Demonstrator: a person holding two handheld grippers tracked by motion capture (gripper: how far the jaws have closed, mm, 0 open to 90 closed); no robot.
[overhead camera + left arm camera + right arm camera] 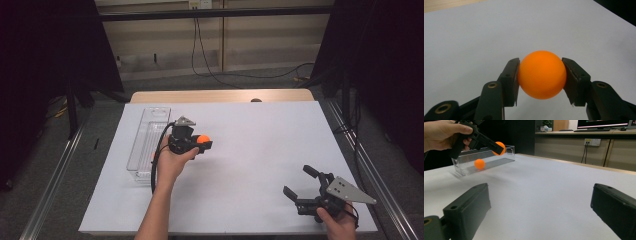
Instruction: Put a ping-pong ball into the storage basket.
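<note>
Carrying orange ping-pong ball (541, 74), clenched between left gripper (204, 143) fingers (510, 80); keeping squeeze centred toward clear bin (145, 145); right gripper (301, 186) fingers released.

left forearm: enters the high view from about 6 o'clock, bare, angled up toward 12 o'clock; hand wrapped around the claw's body from below.
left claw (204, 144): held above the desk, jaws pointing toward 3 o'clock in the high view, grey three-cornered plate on top, black cable looping down along the wrist. jaws drawn in, both pads (512, 80) pressed on an orange ball (541, 74), one at its 9 o'clock side and one at its 3 o'clock side.
right hand (339, 224): at the 5 o'clock corner of the high view, gripping the claw from behind.
right claw (299, 181): low over the desk, jaws pointing toward 10 o'clock, spread wide, nothing between them.
</note>
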